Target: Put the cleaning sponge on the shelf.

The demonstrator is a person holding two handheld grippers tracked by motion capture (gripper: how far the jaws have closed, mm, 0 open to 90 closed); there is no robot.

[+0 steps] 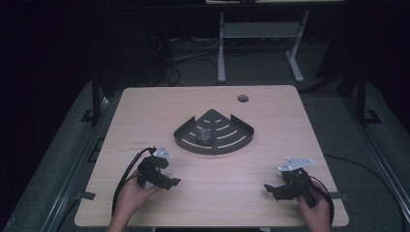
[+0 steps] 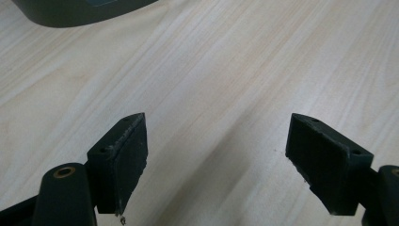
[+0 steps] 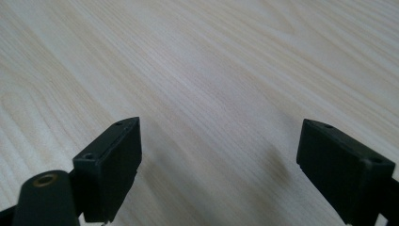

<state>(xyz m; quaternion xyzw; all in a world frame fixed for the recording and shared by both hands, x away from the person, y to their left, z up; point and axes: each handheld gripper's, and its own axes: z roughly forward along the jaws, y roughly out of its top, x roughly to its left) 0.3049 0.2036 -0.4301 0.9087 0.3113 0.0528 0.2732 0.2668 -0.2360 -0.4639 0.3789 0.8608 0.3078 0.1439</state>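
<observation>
We had both grippers parked low at the near edge of the table [image 1: 145, 101], w/ nothing held. The left gripper [image 1: 175, 182] sat near the front-left, its jaws spread wide over bare wood, pads [image 2: 127, 160] empty in the left gripper view. The right gripper [image 1: 268, 188] was at front-right, also wide apart and empty; its pads [image 3: 117, 160] framed nothing but wood grain.

The thing nearest us was the dark fan-shaped tray [image 1: 193, 142], slotted, w/ a low rim, lying flat near the table's middle, its curved edge toward us. Inside it sat a small dark, shiny object [image 1: 204, 136], approx. centred; too small for us to tell what it was. The tray's curved rim [image 2: 70, 16] just showed at the top-left of the left gripper view, so that gripper was angled partly toward it but well apart.

We judged this a rest pose: hands apart and jaws ready, prob. so either side could reach the tray w/o crossing.
</observation>
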